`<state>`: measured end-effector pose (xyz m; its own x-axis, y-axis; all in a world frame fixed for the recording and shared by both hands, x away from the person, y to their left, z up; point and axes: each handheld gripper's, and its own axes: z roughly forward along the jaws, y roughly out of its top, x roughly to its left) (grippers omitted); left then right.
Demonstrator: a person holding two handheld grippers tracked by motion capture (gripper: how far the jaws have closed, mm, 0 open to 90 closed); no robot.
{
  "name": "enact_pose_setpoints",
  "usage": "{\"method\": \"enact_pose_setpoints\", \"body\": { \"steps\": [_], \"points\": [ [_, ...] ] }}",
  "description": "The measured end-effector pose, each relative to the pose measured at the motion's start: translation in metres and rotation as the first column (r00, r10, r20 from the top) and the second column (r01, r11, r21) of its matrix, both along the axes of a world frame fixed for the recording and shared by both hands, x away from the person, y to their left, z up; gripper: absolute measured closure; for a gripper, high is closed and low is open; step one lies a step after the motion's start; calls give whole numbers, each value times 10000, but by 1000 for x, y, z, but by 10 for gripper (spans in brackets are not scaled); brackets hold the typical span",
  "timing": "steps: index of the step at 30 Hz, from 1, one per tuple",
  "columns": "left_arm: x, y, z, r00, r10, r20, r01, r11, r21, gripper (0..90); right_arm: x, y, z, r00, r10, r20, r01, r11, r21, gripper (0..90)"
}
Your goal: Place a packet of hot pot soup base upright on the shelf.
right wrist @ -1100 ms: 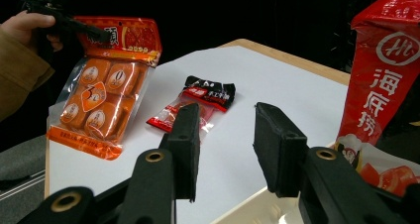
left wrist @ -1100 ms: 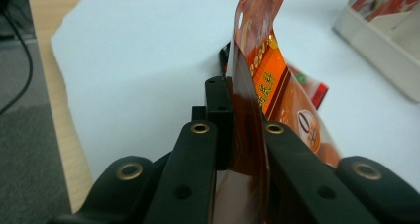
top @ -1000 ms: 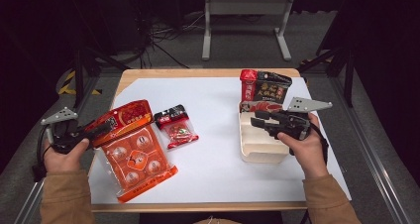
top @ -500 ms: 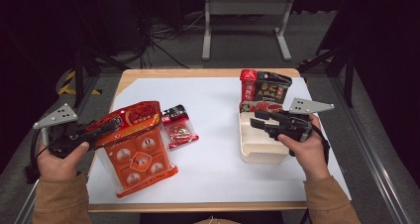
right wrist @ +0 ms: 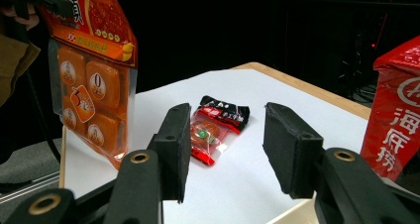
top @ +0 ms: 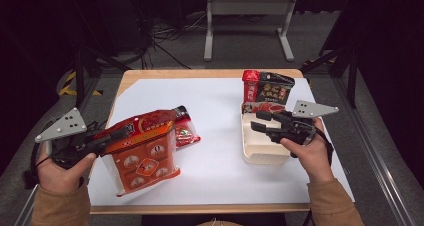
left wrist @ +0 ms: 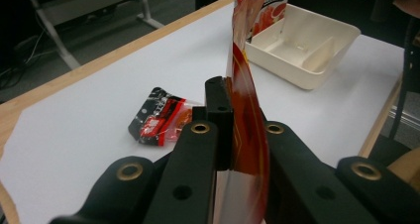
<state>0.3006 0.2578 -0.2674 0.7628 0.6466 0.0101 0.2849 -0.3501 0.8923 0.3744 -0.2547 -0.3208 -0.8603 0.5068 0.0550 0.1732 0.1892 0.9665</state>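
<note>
My left gripper is shut on the top edge of a large orange snack bag. The bag hangs tilted above the table's left front, its lower edge close to the white surface. In the left gripper view the bag stands edge-on between the jaws of the left gripper. My right gripper hovers over a cream divided tray; its jaws have just been opening and hold nothing. Through the gap in the right gripper a small red-and-black packet lies on the table.
The small packet lies just right of the hanging bag. A red-and-black pouch stands behind the tray, near the far right edge of the wooden table. A white sheet covers the table.
The left gripper has lifted the orange bag off the table and carried it up and slightly right; the bag now hangs instead of lying flat. The right hand stays over the tray.
</note>
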Motion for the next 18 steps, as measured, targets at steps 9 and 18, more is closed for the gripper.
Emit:
{"method": "enact_pose_setpoints", "body": {
  "steps": [9,18],
  "points": [
    [-9,-14,9,9969,-633,471,635,9980,-26,900,0,5,0,9997,263,17,-263,9997,-24,521],
    [-3,-30,10,9937,-922,633,939,9953,-249,900,2,19,5,9982,542,242,-538,9984,-150,461]
  ]
}}
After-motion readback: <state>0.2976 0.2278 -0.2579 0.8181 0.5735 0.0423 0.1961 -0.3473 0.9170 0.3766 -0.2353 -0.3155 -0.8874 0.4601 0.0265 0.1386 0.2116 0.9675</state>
